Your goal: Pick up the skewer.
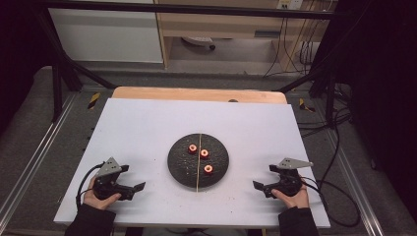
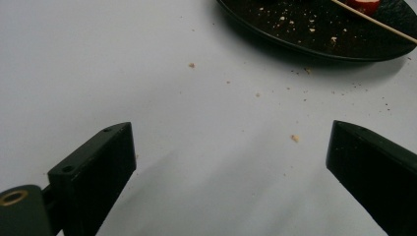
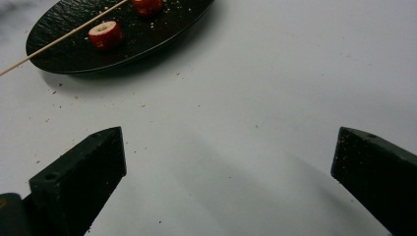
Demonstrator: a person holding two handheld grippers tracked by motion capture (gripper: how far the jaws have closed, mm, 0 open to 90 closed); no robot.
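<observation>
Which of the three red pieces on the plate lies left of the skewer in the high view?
The far-left piece: it alone sits left of the skewer; the other two lie right of it.

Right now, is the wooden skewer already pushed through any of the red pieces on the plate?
No. The skewer lies bare across the black plate, with the three red pieces apart beside it.

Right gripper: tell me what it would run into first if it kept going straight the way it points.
The right gripper, jaws open and empty, points across the white table toward the black plate. It would probably meet the plate's near rim first; only crumbs lie before it. The skewer and red pieces come after.
</observation>
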